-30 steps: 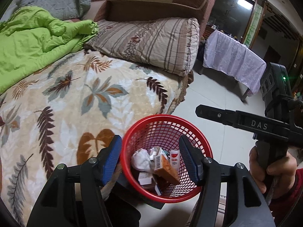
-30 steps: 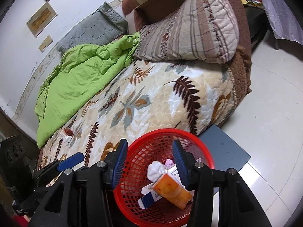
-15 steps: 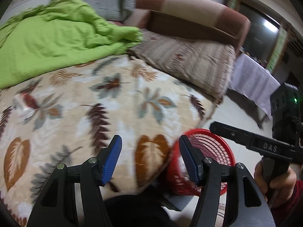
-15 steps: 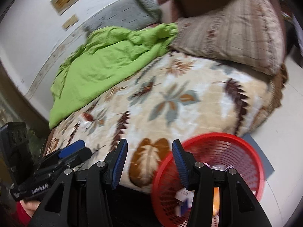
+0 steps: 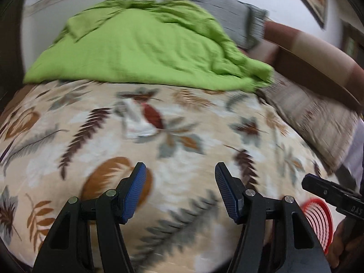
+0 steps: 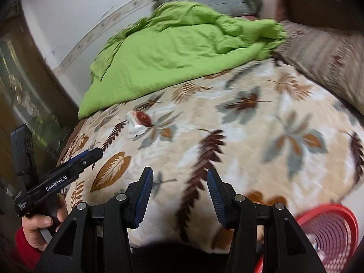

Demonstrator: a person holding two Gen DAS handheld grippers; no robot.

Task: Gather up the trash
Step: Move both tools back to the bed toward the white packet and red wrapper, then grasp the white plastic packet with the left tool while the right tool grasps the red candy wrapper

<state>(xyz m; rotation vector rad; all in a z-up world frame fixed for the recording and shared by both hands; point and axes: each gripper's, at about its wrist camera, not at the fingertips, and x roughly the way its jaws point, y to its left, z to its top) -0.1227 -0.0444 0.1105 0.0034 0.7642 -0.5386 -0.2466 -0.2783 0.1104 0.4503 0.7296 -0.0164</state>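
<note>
A small crumpled white and red wrapper (image 5: 142, 120) (image 6: 137, 122) lies on the leaf-patterned bedspread (image 5: 182, 150) (image 6: 250, 136), just below the green quilt. My left gripper (image 5: 179, 170) hovers over the bedspread's near part, open, nothing between its blue pads. My right gripper (image 6: 179, 175) is also open and empty above the bed's near edge. The red mesh basket (image 6: 329, 227) (image 5: 318, 216) stands on the floor at the lower right of both views; its contents are mostly out of sight. Both views are blurred.
A rumpled green quilt (image 5: 141, 50) (image 6: 182, 52) covers the far half of the bed. Striped brown pillows (image 5: 318, 118) (image 6: 329, 56) lie at the right, a grey pillow (image 5: 227, 11) behind. A hand in a red sleeve (image 6: 38, 232) holds the left gripper.
Both grippers have swung left from above the red basket to over the bed. The basket has slid to the lower right corner, and the wrapper on the bedspread has come into view ahead.
</note>
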